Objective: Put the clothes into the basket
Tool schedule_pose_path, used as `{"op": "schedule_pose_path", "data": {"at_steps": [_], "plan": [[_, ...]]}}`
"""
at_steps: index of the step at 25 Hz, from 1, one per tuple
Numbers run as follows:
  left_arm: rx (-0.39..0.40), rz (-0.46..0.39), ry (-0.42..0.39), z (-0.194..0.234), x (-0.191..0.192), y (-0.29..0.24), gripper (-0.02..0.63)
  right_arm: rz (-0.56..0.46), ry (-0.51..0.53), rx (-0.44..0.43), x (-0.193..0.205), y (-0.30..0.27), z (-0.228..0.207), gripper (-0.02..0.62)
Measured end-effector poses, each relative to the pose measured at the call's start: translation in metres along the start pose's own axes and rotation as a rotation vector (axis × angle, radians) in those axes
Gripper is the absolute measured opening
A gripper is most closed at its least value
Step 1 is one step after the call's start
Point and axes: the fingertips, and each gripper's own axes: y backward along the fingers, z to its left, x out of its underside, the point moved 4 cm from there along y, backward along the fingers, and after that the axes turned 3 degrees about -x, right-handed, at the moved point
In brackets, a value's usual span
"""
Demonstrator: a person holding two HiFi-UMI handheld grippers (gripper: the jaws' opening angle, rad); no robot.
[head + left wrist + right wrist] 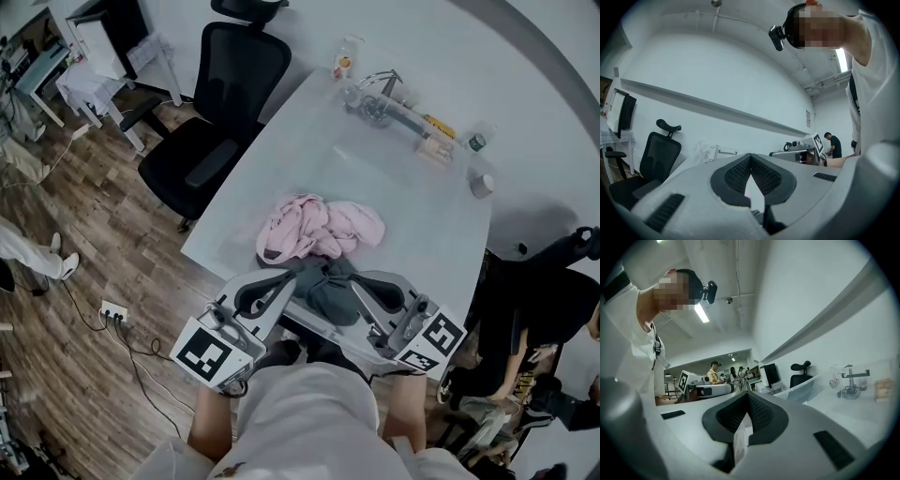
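Note:
A dark grey garment (325,284) lies bunched at the near edge of the white table (375,178), with a pink garment (319,228) heaped just beyond it. My left gripper (286,279) meets the grey cloth from the left and my right gripper (359,283) from the right. Both point inward at it. In the left gripper view the jaws (750,156) are closed tip to tip, with dark cloth (769,221) low in the gap. The right gripper (749,395) is likewise closed, with a dark fold low between its jaws. No basket is in view.
A black office chair (220,103) stands at the table's left side. At the far end are a bottle (346,58), a metal stand with small items (394,108) and a tape roll (481,185). A person in black (539,309) sits at the right. A power strip (113,312) lies on the wood floor.

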Motion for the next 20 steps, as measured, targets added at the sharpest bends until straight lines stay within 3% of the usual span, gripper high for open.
{"op": "schedule_pose_path", "data": {"at_steps": [20], "plan": [[0.014,0.011,-0.001,-0.0097,0.0005,-0.0036,0.006,0.035,0.008,0.012,0.0013,0.0067,0.0029,0.003]]}}
